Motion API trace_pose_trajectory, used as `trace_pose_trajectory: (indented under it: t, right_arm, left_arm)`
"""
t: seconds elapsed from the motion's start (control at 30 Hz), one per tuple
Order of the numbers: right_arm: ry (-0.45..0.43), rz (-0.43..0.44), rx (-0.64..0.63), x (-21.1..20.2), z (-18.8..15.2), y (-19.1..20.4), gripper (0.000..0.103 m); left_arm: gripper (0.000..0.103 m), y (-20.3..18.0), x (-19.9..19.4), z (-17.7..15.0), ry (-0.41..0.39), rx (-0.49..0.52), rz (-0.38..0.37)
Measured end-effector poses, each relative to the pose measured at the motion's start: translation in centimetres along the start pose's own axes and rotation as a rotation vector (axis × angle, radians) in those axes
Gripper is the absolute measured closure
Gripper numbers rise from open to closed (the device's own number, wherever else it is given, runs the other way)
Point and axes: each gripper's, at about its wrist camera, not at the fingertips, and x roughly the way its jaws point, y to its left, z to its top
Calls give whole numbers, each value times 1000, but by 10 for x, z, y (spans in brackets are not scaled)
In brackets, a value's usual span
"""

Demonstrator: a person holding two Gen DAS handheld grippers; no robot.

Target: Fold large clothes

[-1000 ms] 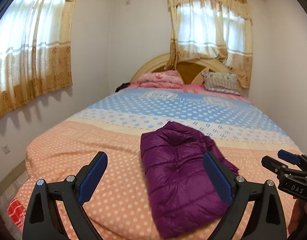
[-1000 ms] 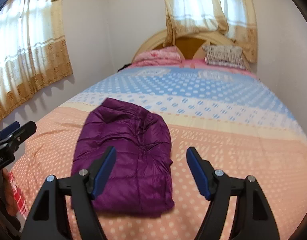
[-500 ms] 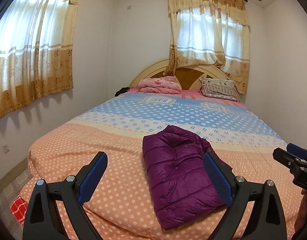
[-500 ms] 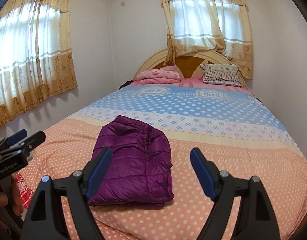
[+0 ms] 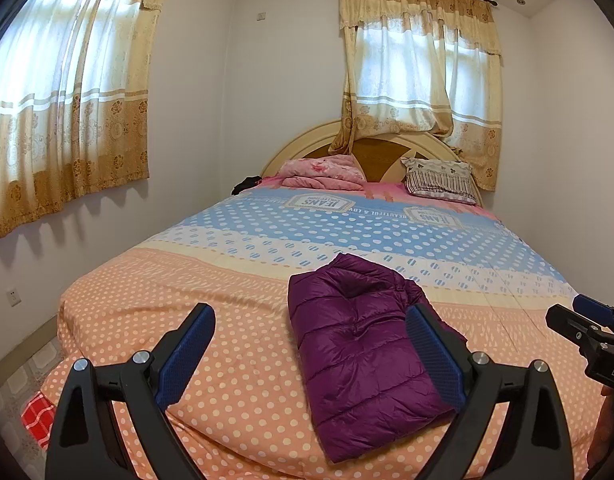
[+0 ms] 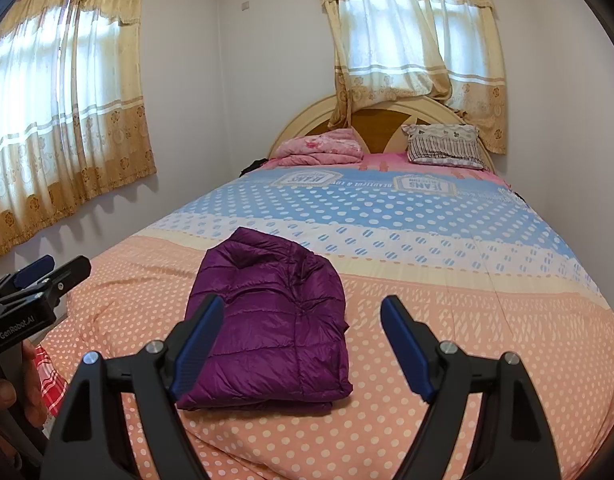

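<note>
A purple puffer jacket (image 5: 359, 344) lies folded into a compact rectangle near the foot of the bed, also in the right wrist view (image 6: 271, 320). My left gripper (image 5: 311, 344) is open and empty, held off the foot of the bed, apart from the jacket. My right gripper (image 6: 303, 344) is open and empty too, held back from the bed. Each gripper shows at the edge of the other's view: the right one (image 5: 587, 332) and the left one (image 6: 39, 284).
The bed (image 5: 227, 280) has a dotted orange, white and blue cover. A pink folded blanket (image 5: 323, 172) and a striped pillow (image 5: 439, 180) lie by the headboard. Curtained windows are on the left and far walls. A red checked cloth (image 5: 37, 416) lies on the floor at left.
Both grippers have pulled back and up from the bed, so the folded jacket looks smaller and farther off. The jacket has not moved.
</note>
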Motion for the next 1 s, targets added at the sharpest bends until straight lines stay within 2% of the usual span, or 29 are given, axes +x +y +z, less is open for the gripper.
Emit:
trace_pose_trajectory:
  t: [1.0]
  right_arm:
    - [10, 12, 11, 2, -2, 8, 20]
  left_arm:
    - [6, 5, 5, -1, 3, 2, 5]
